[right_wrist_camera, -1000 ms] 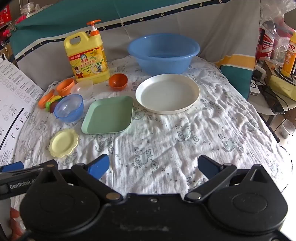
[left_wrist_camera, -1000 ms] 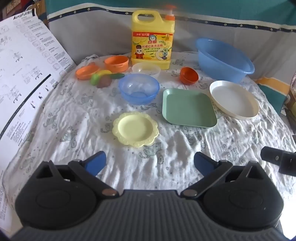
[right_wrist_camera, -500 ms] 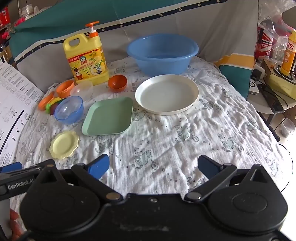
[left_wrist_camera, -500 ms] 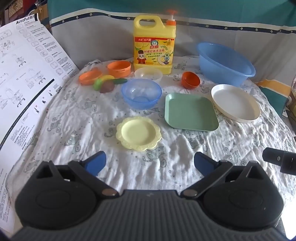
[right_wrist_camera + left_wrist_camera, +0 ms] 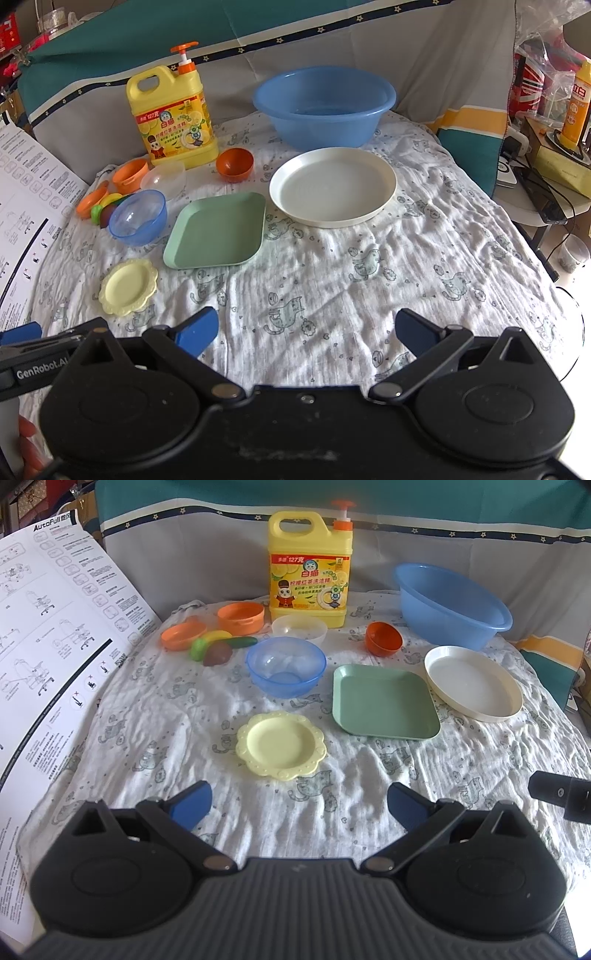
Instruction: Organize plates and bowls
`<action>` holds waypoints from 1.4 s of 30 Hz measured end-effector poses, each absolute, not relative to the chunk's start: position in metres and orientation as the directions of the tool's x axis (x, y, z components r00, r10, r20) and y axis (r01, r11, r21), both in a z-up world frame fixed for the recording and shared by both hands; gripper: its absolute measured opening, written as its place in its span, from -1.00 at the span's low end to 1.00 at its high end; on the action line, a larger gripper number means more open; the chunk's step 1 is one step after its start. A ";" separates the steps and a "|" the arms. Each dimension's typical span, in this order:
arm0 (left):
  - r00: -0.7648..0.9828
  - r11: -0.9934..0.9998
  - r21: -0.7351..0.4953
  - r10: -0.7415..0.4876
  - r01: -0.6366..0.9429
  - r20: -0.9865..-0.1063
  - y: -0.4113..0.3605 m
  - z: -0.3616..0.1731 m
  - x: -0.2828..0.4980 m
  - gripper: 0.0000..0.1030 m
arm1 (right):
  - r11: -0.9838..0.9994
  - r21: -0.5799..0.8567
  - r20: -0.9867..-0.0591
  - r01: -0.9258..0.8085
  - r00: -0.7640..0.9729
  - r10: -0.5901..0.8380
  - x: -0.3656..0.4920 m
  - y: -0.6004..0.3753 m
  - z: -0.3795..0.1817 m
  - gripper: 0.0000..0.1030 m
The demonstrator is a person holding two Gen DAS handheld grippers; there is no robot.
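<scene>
Nothing is sorted yet. My left gripper (image 5: pixel 298 800) and my right gripper (image 5: pixel 306 329) both have their fingers wide apart and hold nothing. Just ahead of my left gripper lies the little yellow plate (image 5: pixel 280 744). Past it sits the blue bowl (image 5: pixel 286 670), and to its right the green square plate (image 5: pixel 384 701) and the white round plate (image 5: pixel 472 682). All lie apart on the cloth, none stacked. I think every piece is still to do.
</scene>
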State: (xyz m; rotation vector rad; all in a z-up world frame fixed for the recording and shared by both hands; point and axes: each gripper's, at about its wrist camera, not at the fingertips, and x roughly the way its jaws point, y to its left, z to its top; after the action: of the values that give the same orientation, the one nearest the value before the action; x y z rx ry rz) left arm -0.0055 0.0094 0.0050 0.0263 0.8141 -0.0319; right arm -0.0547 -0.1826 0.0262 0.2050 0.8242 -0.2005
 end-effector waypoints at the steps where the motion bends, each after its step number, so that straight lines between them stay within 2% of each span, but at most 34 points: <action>1: 0.686 0.999 0.012 -0.018 0.039 -0.728 0.010 0.005 -0.006 1.00 | 0.961 0.104 -0.744 0.257 0.662 -0.096 -0.054 -0.183 0.026 1.00; 42: 0.662 0.998 0.034 -0.004 0.044 -0.750 0.006 -0.010 0.000 1.00 | 0.955 0.115 -0.764 0.272 0.638 -0.090 -0.050 -0.187 0.013 1.00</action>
State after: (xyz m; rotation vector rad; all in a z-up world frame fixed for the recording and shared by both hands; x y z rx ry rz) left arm 0.0001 0.0056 -0.0104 0.0502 0.8471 -0.0270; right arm -0.0500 -0.1873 0.0128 0.2284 0.8551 -0.2090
